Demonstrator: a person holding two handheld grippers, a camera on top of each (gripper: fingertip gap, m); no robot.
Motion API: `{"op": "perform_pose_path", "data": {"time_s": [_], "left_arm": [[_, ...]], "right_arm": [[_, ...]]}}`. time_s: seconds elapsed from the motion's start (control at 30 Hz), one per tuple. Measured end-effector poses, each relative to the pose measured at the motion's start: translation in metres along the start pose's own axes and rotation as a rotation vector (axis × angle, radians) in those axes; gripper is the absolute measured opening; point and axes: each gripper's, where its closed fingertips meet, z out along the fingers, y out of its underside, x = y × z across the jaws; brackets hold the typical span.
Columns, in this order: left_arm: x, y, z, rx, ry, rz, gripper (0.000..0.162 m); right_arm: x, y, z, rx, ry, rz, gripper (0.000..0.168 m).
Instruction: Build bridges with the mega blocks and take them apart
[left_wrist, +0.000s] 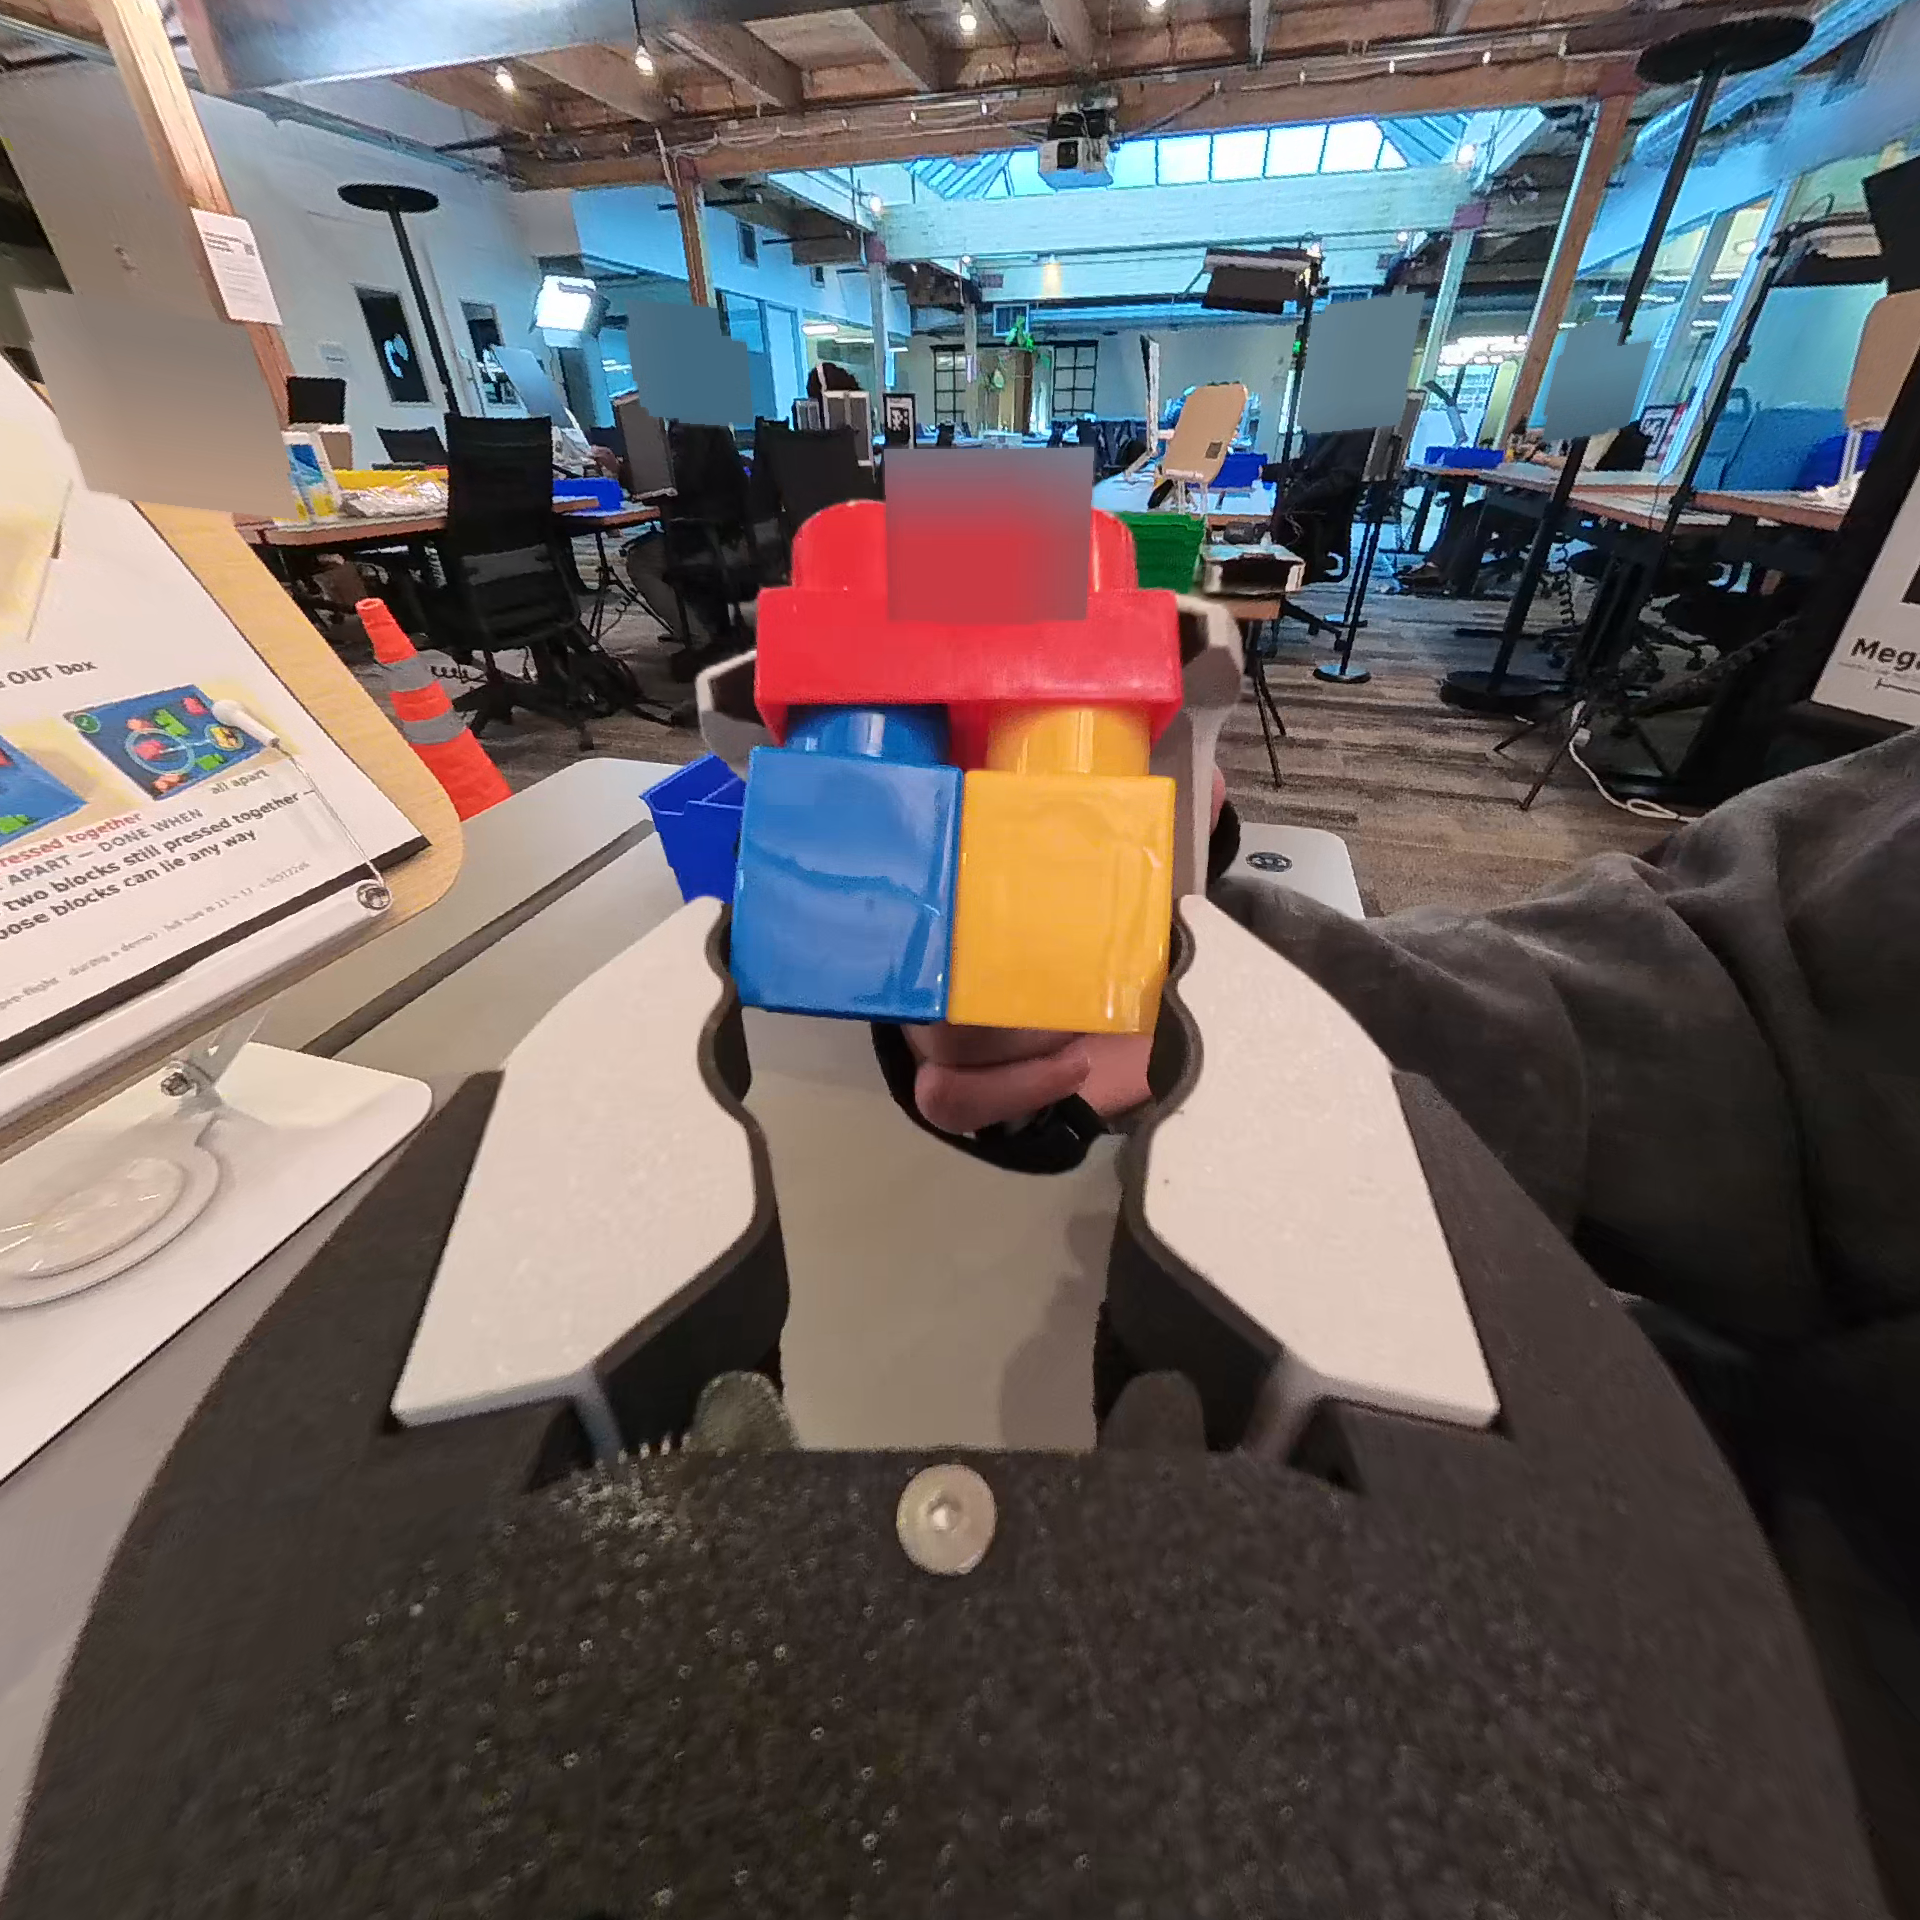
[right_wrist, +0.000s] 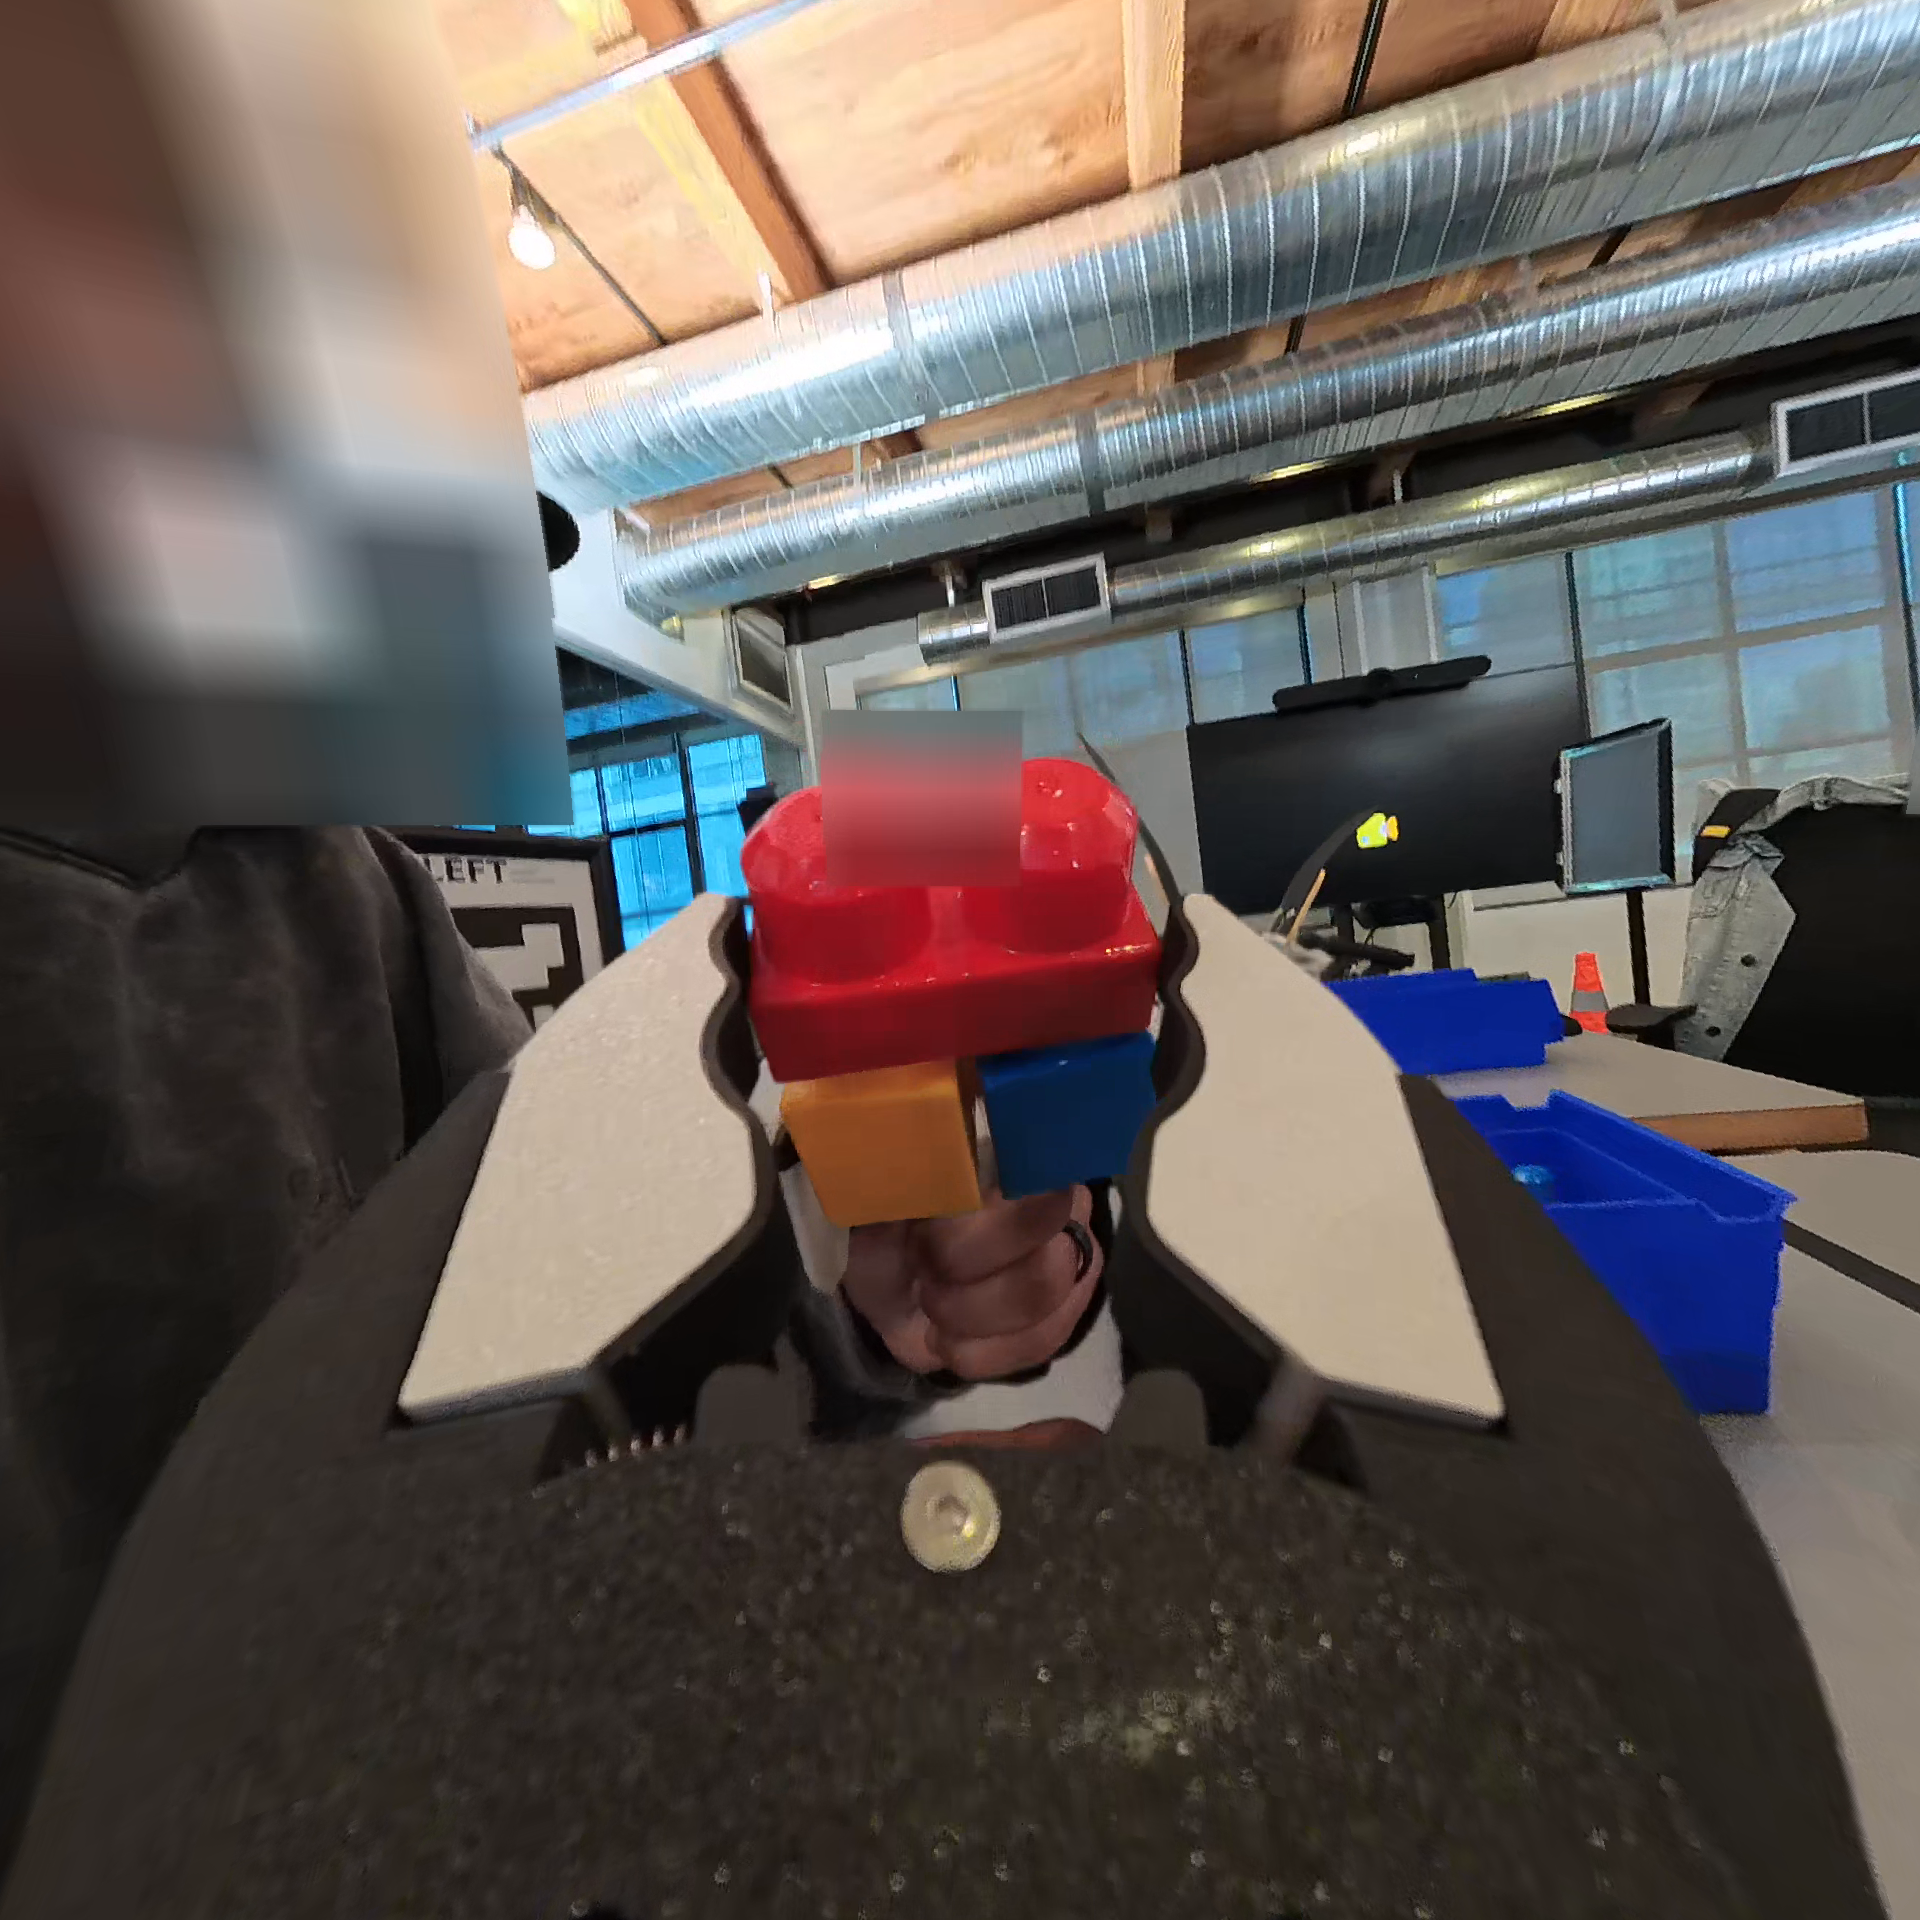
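Note:
A small bridge of mega blocks is held in the air between my two grippers, which face each other. My left gripper (left_wrist: 951, 935) is shut on the two lower blocks, a blue block (left_wrist: 847, 894) and a yellow block (left_wrist: 1060, 904), side by side. My right gripper (right_wrist: 951, 966) is shut on the red two-stud block (right_wrist: 951, 997) that spans them. In the left wrist view the red block (left_wrist: 966, 655) sits a little raised, so the studs of the lower blocks show under it. In the right wrist view the yellow block (right_wrist: 883, 1143) and the blue block (right_wrist: 1070, 1112) hang below with a narrow gap between them.
Blue bins (right_wrist: 1621, 1236) stand on the grey table at the right, and one bin (left_wrist: 691, 821) shows behind the blocks. An instruction board (left_wrist: 187, 831) on a stand is at the left. An orange cone (left_wrist: 426, 707) stands on the floor. A person's dark sleeve (left_wrist: 1558, 997) is at the right. My two grippers' fingertips are within a few centimetres of each other.

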Motion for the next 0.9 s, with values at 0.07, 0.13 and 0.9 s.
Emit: {"op": "perform_pose_path", "data": {"time_s": [0.07, 0.13, 0.9], "left_arm": [[0.000, 0.003, -0.001, -0.024, 0.004, -0.002, 0.075], [-0.002, 0.003, -0.001, -0.030, -0.009, -0.001, 0.075], [-0.008, 0.018, -0.011, -0.155, -0.114, 0.201, 0.074]], "right_arm": [[0.001, 0.005, -0.002, -0.070, 0.010, -0.024, 0.076], [0.003, 0.010, -0.004, -0.127, 0.025, -0.044, 0.075], [0.004, 0.019, -0.014, -0.253, 0.074, 0.038, 0.083]]}}
